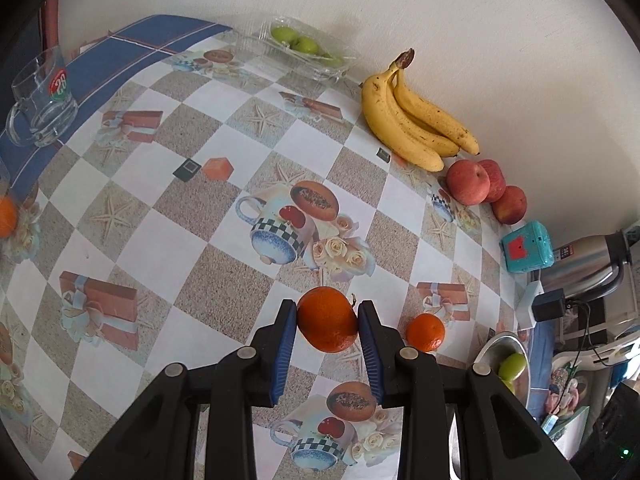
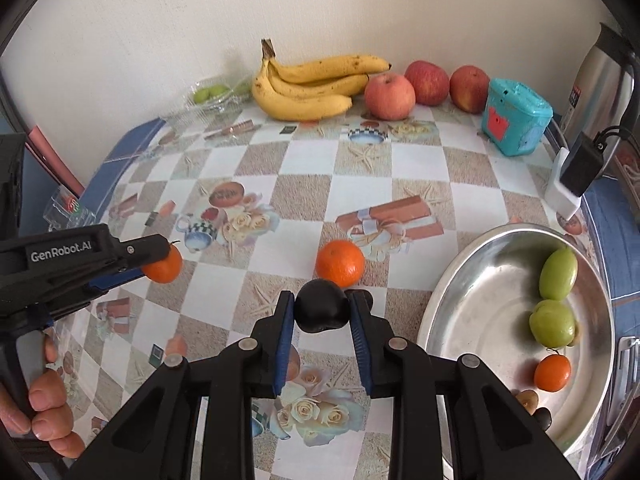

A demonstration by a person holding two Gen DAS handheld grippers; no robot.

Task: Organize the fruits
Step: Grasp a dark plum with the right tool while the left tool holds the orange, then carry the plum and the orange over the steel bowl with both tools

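My left gripper [image 1: 327, 316] is shut on an orange tangerine [image 1: 327, 319], held above the patterned tablecloth; the right wrist view shows that gripper [image 2: 162, 258] and the tangerine [image 2: 164, 266] at the left. My right gripper [image 2: 321, 307] is shut on a dark, nearly black round fruit [image 2: 321, 309], lifted off the table. A second tangerine [image 2: 340, 263] lies on the cloth just beyond it, also seen as a tangerine [image 1: 425, 332] in the left wrist view. A steel bowl [image 2: 480, 280] at the right holds green fruits [image 2: 558, 274], a small tangerine [image 2: 553, 373] and small dark fruits.
Bananas [image 2: 312, 84], three red apples [image 2: 390, 96] and a clear tray of green fruits [image 2: 212, 94] line the wall. A teal box [image 2: 516, 116], a charger [image 2: 576, 172] and a steel kettle [image 2: 600, 84] stand right. A glass mug [image 1: 42, 100] sits far left. A hand [image 2: 44, 412] grips the left handle.
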